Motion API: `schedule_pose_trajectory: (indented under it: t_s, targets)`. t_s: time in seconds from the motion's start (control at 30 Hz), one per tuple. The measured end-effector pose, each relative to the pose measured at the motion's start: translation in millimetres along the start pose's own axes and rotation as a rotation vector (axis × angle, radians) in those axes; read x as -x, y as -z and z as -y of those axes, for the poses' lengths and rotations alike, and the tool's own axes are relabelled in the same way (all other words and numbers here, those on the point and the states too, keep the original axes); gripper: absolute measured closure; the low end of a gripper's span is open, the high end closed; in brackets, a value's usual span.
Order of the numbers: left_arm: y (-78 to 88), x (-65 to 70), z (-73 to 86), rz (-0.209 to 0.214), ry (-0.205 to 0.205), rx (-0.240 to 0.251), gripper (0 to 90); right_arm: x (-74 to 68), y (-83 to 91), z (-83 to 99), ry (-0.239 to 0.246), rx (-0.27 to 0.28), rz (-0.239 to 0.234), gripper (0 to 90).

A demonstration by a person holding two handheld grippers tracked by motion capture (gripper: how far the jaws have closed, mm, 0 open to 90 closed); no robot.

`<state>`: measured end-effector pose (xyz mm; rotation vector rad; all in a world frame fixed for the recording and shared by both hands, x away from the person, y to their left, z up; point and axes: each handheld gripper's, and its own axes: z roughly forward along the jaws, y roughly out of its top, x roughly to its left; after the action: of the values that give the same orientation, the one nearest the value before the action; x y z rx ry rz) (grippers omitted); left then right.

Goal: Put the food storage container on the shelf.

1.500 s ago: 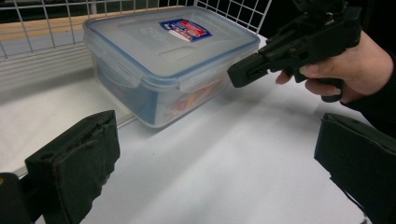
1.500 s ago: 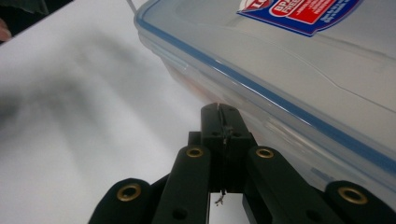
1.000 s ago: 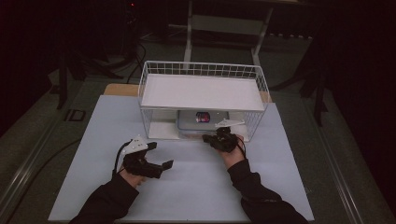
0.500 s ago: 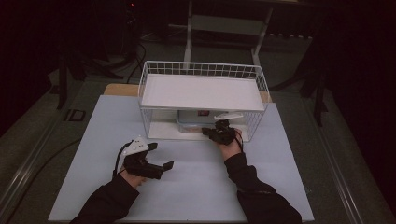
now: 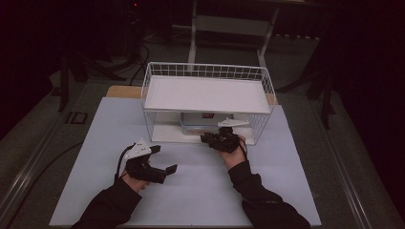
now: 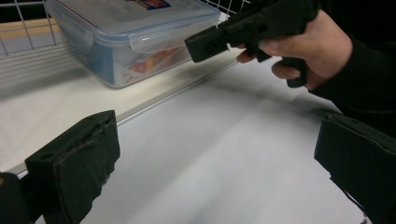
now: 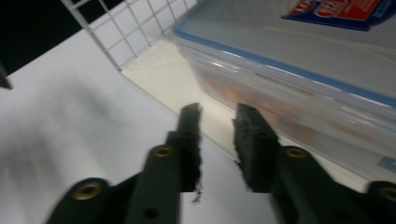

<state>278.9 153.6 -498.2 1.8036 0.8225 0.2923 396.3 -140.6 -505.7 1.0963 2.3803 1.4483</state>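
Note:
A clear plastic box (image 5: pixel 203 125) with a blue-rimmed lid sits on the bottom shelf of a white wire rack (image 5: pixel 265 90). My right gripper (image 5: pixel 206 139) hovers at the front edge of that shelf, just before the box (image 7: pixel 299 70). Its jaws (image 7: pixel 217 112) have just been opening and now stand a small gap apart with nothing between them. The left gripper view shows this gripper (image 6: pixel 252 28) in a hand beside the box (image 6: pixel 130 37). My left gripper (image 5: pixel 164 158) rests low over the white mat, open wide and empty (image 6: pixel 215 172).
The rack's white top board (image 5: pixel 205 95) roofs the box, leaving a low slot at the front. The pale mat (image 5: pixel 191 195) spreads across the table toward me. Dark floor, cables and stands ring the table.
The right hand has edged slightly toward the rack's lower shelf. The left hand and its gripper have stayed put.

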Motion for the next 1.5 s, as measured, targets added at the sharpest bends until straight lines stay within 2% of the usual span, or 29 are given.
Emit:
schedule_pose_trajectory:
  t_s: [0.03, 0.07, 0.1, 0.13, 0.17, 0.2, 0.23, 0.27, 0.3, 0.33, 0.5, 0.57, 0.87, 1.03, 1.17, 1.23, 1.37, 1.5]
  targets:
    - [0.0, 0.0, 0.0, 0.000, 0.000, 0.000, 0.3, 0.0, 0.0, 0.0, 0.000, 0.000, 0.000, 65.5]
    - [0.8, 0.9, -0.7, -0.001, -0.006, 0.001, 0.3, -6.9, 3.1, 3.1, 0.025, 0.012, 0.006, 52.6]
    - [0.8, 0.9, -0.7, -0.001, -0.006, 0.001, 0.3, -6.9, 3.1, 3.1, 0.025, 0.012, 0.006, 52.6]
    - [1.7, 1.6, -1.2, 0.001, -0.010, 0.004, 0.3, -10.8, 7.6, 5.8, 0.031, 0.038, 0.004, 44.7]
    - [1.7, 1.6, -1.2, 0.001, -0.010, 0.004, 0.3, -10.8, 7.6, 5.8, 0.031, 0.038, 0.004, 44.7]
    - [2.0, 2.0, -1.6, -0.002, -0.015, 0.003, 0.3, -13.1, 13.4, 8.3, 0.030, 0.051, -0.038, 36.1]
    - [2.0, 2.0, -1.6, -0.002, -0.015, 0.003, 0.3, -13.1, 13.4, 8.3, 0.030, 0.051, -0.038, 36.1]
    - [2.1, 2.1, -1.6, -0.001, -0.015, 0.002, 0.3, -15.9, 19.1, 10.8, 0.034, 0.068, -0.071, 32.8]
    - [2.1, 2.1, -1.6, -0.001, -0.015, 0.002, 0.3, -15.9, 19.1, 10.8, 0.034, 0.068, -0.071, 32.8]
    - [2.4, 2.5, -1.8, 0.002, -0.015, 0.003, 0.3, -18.9, 24.6, 13.6, 0.037, 0.073, -0.097, 27.7]
    - [3.6, 4.1, -2.2, 0.011, -0.021, 0.007, 0.3, -21.0, 36.5, 19.1, 0.031, 0.087, -0.098, 17.7]
    - [4.6, 5.1, -2.2, 0.013, -0.026, 0.010, 0.3, -20.7, 43.1, 21.8, 0.027, 0.099, -0.096, 16.7]
    - [10.0, 8.2, -2.1, 0.033, -0.039, 0.017, 0.3, -21.0, 73.2, 37.0, 0.075, 0.088, -0.061, 16.6]
    - [13.4, 8.0, 0.3, 0.031, -0.042, 0.012, 0.3, -22.8, 90.2, 47.0, 0.083, 0.093, -0.040, 16.5]
    - [17.3, 6.7, 2.8, 0.027, -0.042, 0.014, 0.3, -23.0, 101.0, 56.3, 0.101, 0.077, -0.021, 16.6]
    - [18.4, 6.5, 3.3, 0.025, -0.039, 0.012, 0.3, -23.0, 107.1, 60.9, 0.094, 0.070, -0.021, 16.6]
    - [26.2, 6.9, 4.9, 0.026, -0.042, 0.022, 0.3, -26.1, 120.1, 68.7, 0.126, 0.070, 0.008, 16.6]
    - [31.3, 8.8, 7.4, 0.030, -0.042, 0.025, 0.3, -27.6, 130.2, 76.7, 0.141, 0.061, 0.017, 16.6]
